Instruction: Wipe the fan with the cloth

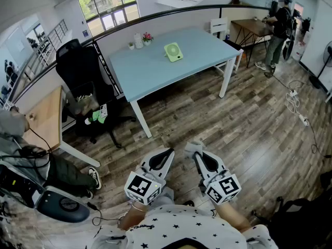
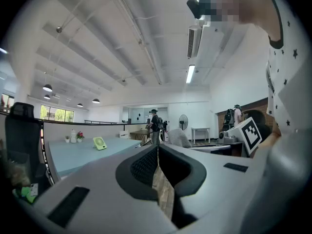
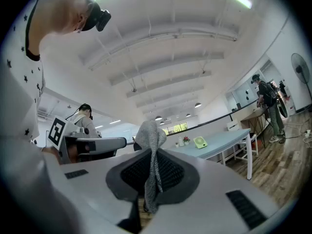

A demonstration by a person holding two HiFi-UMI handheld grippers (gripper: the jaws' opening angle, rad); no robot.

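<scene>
A small green fan [image 1: 174, 52] stands on the light blue table [image 1: 155, 69], far ahead of both grippers. It is also small and distant in the left gripper view [image 2: 100, 143] and the right gripper view [image 3: 200, 142]. My right gripper [image 1: 196, 150] is shut on a grey cloth [image 1: 193, 147], whose bunched end sticks up past the pads [image 3: 150, 140]. My left gripper [image 1: 167, 152] hangs beside it at the left, shut with nothing in it [image 2: 157, 152]. Both hang over the wooden floor, well short of the table.
A black office chair [image 1: 83, 71] stands left of the table and a white chair [image 1: 220, 27] behind it. A flower pot [image 1: 148, 37] and a white bottle [image 1: 138, 40] sit at the table's far edge. A person [image 1: 277, 27] stands at the back right. Cables [image 1: 295, 100] lie on the floor.
</scene>
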